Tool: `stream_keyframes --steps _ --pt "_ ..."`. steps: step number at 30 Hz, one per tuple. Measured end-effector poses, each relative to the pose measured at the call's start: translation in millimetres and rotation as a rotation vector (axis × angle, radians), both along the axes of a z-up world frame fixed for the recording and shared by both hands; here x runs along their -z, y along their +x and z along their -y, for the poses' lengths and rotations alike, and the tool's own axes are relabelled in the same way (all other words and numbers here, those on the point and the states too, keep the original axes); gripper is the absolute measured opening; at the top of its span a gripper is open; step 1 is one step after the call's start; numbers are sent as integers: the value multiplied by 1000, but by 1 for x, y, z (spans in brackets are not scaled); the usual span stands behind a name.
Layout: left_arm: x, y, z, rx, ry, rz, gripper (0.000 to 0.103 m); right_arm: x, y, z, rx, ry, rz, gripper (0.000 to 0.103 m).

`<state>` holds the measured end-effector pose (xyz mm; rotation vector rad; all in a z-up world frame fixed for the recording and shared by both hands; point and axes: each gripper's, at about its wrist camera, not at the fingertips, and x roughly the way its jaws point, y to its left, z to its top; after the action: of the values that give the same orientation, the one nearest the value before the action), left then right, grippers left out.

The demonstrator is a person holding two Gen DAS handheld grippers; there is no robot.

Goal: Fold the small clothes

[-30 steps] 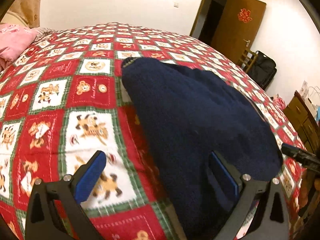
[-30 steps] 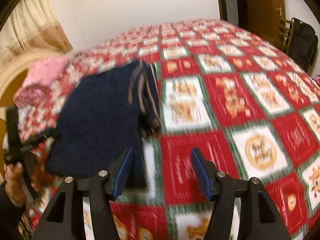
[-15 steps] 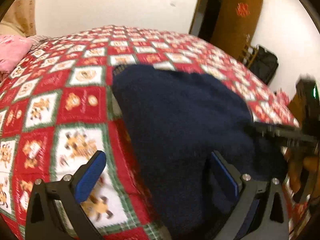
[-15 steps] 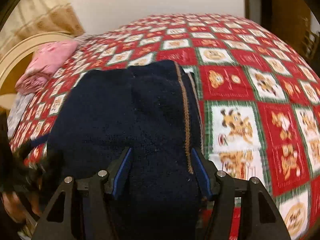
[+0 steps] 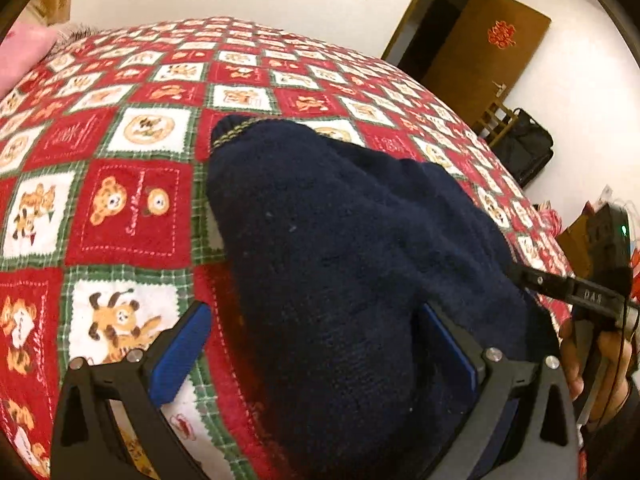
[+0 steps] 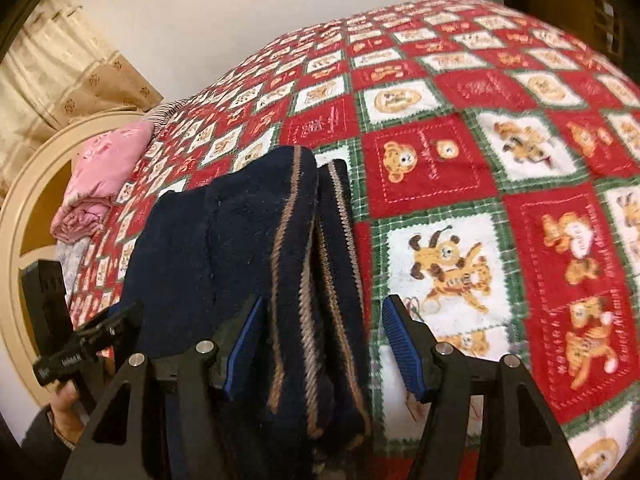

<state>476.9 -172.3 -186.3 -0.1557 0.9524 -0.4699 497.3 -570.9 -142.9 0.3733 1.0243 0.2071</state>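
A navy knitted garment point(image 5: 340, 240) lies bunched on the red patchwork bedspread point(image 5: 128, 208). My left gripper point(image 5: 316, 344) is open over its near end: the right pad rests against the knit and the left pad hangs over bare bedspread. In the right wrist view the same garment point(image 6: 224, 248) shows its brown-striped hem. That hem runs between the jaws of my open right gripper point(image 6: 324, 344), and a gap remains at the right pad. Each gripper shows at the edge of the other's view, held in a hand.
A pink folded cloth point(image 6: 104, 176) lies by the cream headboard point(image 6: 24, 208) at the far left. Beyond the bed's right side stand a brown door point(image 5: 480, 52), a wooden chair and a black bag point(image 5: 524, 152). Bare bedspread point(image 6: 440, 168) stretches right of the garment.
My right gripper swung left from bare bedspread onto the garment's striped hem. My left gripper shifted a little along the garment, and the right gripper came into its view.
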Motion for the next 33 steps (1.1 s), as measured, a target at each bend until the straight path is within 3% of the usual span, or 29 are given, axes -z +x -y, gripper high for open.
stream_keyframes --steps 7,11,18,20,21,26,30,33 --pt "2 1 7 22 36 32 103 27 12 11 9 145 -68 64" --pt "4 1 11 26 39 45 103 26 13 4 -8 117 -54 64" --pt "9 4 17 47 25 33 103 36 21 9 1 185 -52 64" --pt "10 4 18 48 16 30 103 34 19 8 -4 187 -41 56" --pt "10 4 18 53 16 31 103 34 18 6 -19 217 -38 43" --pt "13 8 17 66 -11 4 103 45 22 13 -16 315 -39 42" --pt "17 10 16 75 -41 -17 103 44 19 7 -28 277 -6 42" --pt "14 7 18 91 -53 -14 91 42 20 4 -25 275 -20 41"
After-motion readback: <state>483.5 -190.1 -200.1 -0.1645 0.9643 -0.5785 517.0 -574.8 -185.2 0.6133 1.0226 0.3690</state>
